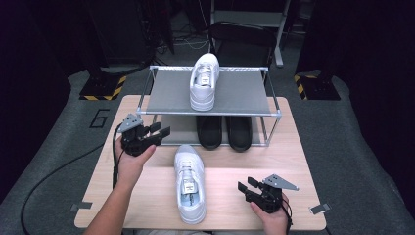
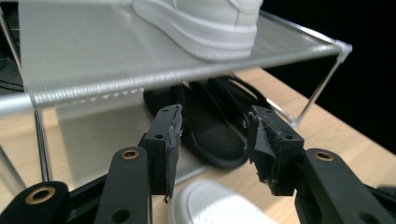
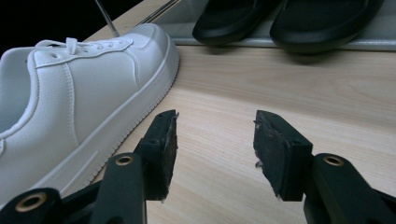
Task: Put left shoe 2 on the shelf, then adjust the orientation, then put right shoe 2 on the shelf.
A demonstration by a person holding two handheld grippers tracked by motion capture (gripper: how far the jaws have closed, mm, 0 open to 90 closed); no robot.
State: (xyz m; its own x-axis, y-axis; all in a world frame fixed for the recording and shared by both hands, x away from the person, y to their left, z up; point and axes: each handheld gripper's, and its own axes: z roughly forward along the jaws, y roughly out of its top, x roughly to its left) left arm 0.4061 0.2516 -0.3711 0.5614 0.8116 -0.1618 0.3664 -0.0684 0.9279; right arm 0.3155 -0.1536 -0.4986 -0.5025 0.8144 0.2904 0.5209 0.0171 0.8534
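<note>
The left gripper sits at about ten o'clock on the table, jaws apart with nothing between them (aimed toward the rack and its black slippers). The white shoe lies at six o'clock, toe toward the rack. At four o'clock, the right gripper is likewise spread and empty, just beside the shoe's side.

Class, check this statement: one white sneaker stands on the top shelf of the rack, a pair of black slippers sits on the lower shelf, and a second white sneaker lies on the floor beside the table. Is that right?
Not quite. The second white sneaker lies on the wooden table, in front of the rack, not on the floor, as the high view shows. The rest holds: one white sneaker stands on the top shelf and the black slippers sit on the lower shelf.
</note>
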